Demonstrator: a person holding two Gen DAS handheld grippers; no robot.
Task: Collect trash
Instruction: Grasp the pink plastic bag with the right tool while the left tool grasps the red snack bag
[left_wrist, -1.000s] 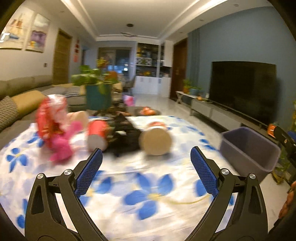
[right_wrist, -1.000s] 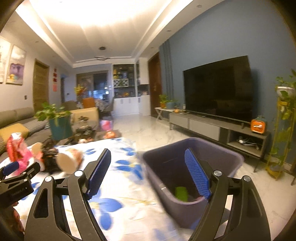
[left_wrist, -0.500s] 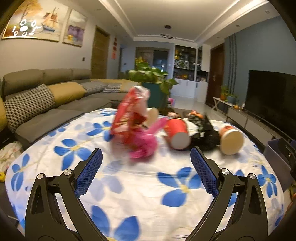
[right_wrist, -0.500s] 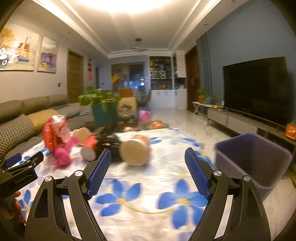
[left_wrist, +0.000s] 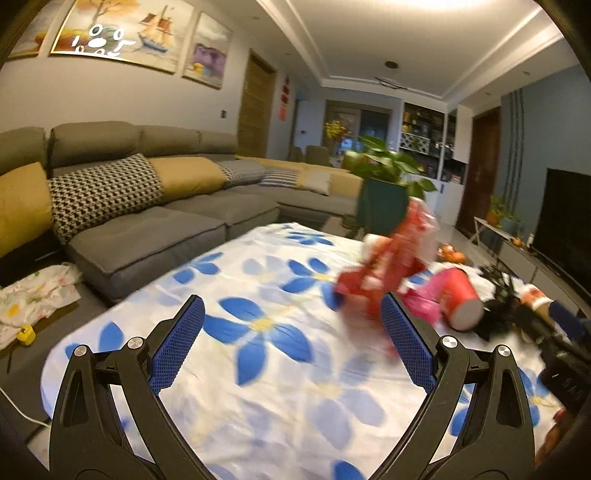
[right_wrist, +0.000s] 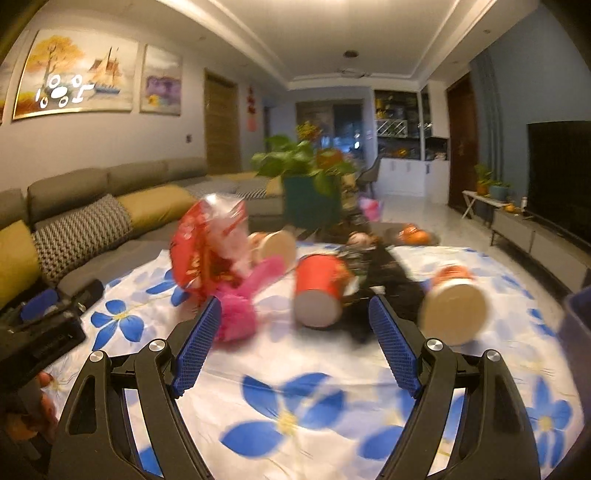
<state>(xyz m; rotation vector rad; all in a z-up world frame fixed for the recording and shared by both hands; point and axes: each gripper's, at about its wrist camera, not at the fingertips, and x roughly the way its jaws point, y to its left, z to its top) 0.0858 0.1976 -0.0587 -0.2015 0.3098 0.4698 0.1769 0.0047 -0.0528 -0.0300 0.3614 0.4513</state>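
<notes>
The left gripper (left_wrist: 291, 343) hangs over a desk spread with a white cloth printed with blue flowers (left_wrist: 258, 325); its jaws are released wide with only cloth between them. The right gripper (right_wrist: 295, 349) is likewise spread and empty, aimed across the same cloth (right_wrist: 288, 413).

The trash lies in a loose cluster on the far part of the desk. In the right wrist view, a red and clear plastic wrapper (right_wrist: 207, 251) stands at 11 o'clock from the jaws, with a crumpled pink bag (right_wrist: 243, 302) just under it, close to the left blue pad. A red paper cup (right_wrist: 321, 291) lies on its side at 12 o'clock, base toward the camera, beside a black crumpled mass (right_wrist: 388, 280). A second tipped cup with an orange band (right_wrist: 454, 306) lies at 1 o'clock, and a third cup (right_wrist: 273, 247) sits behind the wrapper. All are blurred.

A grey bin's rim (right_wrist: 580, 314) shows at 3 o'clock. Behind the desk stand a potted plant (right_wrist: 310, 184) and a grey sofa (left_wrist: 155, 221).
</notes>
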